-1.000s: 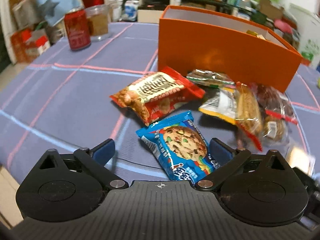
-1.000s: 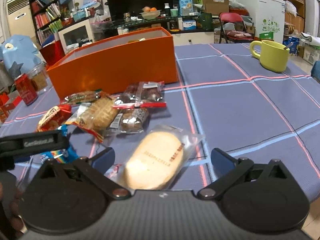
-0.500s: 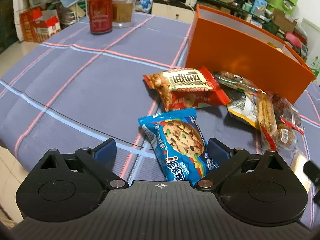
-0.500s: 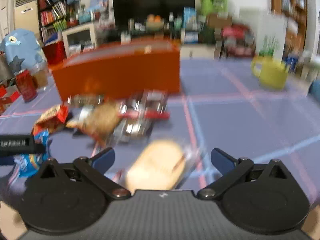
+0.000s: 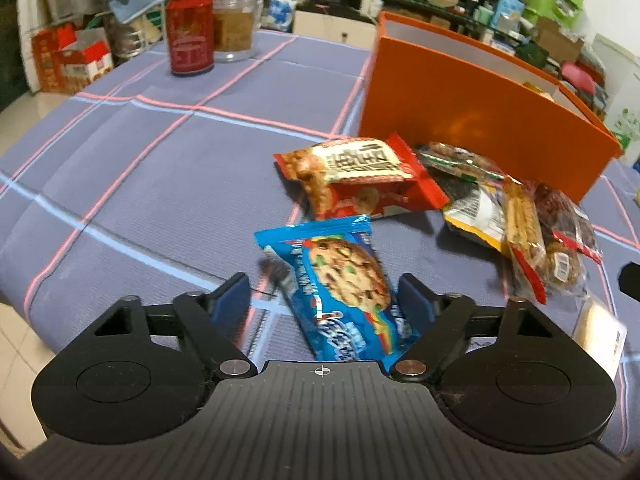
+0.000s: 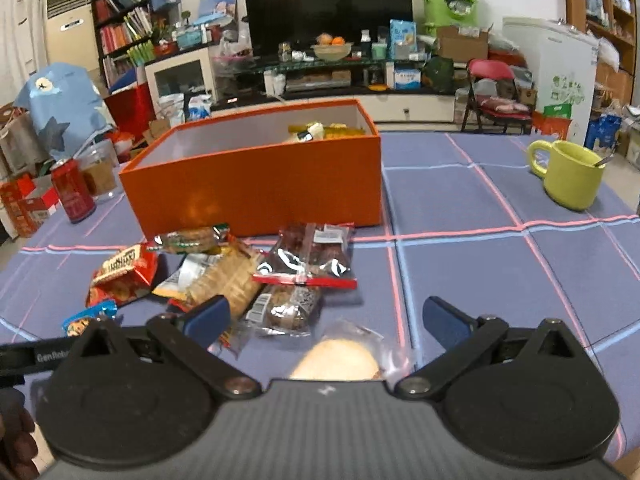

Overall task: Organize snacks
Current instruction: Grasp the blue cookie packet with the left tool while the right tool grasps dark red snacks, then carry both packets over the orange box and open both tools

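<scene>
Evidently the left gripper (image 5: pixel 322 300) is set low over the desk (image 5: pixel 160 184) so that the blue cookie packet (image 5: pixel 340 288) lies lengthwise between its jaws. These are parted only partway; the right one seems to touch the packet's edge while a gap is left at the other, so nothing is yet gripped. The right gripper (image 6: pixel 326 318) is held with jaws spread wide about a pale round bun in clear wrap (image 6: pixel 340 358), likewise ungrasped. The remaining snacks, among them a red peanut packet (image 5: pixel 360 178), are heaped just before the orange box (image 6: pixel 256 176), which stands open-topped, presumably as the destination; a few items are already seen inside it.
</scene>
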`<state>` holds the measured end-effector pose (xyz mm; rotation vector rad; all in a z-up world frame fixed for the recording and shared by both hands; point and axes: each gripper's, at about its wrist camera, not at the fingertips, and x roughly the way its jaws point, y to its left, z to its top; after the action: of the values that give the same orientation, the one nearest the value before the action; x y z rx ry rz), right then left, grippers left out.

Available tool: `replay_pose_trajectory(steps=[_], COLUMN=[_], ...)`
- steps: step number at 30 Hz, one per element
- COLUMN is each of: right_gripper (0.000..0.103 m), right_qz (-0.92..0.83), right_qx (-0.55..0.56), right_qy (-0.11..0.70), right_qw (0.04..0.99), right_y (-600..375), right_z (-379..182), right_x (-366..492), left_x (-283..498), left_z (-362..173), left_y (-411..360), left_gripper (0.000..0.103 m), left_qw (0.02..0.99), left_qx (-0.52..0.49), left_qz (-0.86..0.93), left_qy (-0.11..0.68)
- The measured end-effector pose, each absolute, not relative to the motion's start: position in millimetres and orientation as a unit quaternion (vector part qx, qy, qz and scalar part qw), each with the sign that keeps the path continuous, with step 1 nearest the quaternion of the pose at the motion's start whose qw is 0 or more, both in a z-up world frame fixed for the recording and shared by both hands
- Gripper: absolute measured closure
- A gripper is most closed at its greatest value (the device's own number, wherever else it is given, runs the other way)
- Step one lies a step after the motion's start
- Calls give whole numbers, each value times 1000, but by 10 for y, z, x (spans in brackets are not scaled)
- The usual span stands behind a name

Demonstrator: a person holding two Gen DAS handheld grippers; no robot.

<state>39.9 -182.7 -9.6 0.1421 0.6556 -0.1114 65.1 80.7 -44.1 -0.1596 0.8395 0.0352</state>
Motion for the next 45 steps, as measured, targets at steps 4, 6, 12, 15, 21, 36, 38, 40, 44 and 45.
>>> replay_pose_trajectory(steps=[4, 6, 12, 15, 21, 36, 38, 40, 44, 45], right_gripper=[1, 1, 1, 1, 1, 42, 43, 43, 43, 43], right_qz=[-58, -61, -64, -65, -57, -17, -17, -18, -7, -1], right_qx=[72, 74, 84, 98, 86, 103, 86, 77, 89, 89], right_qy=[335, 338, 330, 322, 331, 401, 389, 375, 355, 349], right_qw=[938, 936, 938, 939, 938, 910, 917, 924, 931, 933], right_y=[-1876, -1865, -1870, -1953, -2035, -2091, -2041, -2037, -2069, -2054], right_z=[-138, -160, -168, -106, -160, -380, -313, -218, -33, 11], right_x=[386, 333, 361, 589, 1246, 1681, 1622, 1537, 1340, 1297], left_x=[670, 683, 713, 702, 661, 646, 632, 619, 588, 577], left_z=[-436, -424, -410, -397, -330, -230, -189, -146, -47, -22], left_y=[740, 747, 832, 891, 827, 814, 817, 807, 783, 765], left_gripper=[67, 76, 76, 76, 76, 76, 76, 76, 76, 76], left_qw=[912, 912, 910, 910, 916, 918, 922, 926, 935, 938], left_qx=[-51, -50, -66, -73, -55, -65, -62, -56, -45, -38], left_qz=[2, -5, -11, -7, -11, -37, -36, -34, -40, -41], left_qy=[407, 406, 409, 409, 396, 388, 380, 371, 348, 341])
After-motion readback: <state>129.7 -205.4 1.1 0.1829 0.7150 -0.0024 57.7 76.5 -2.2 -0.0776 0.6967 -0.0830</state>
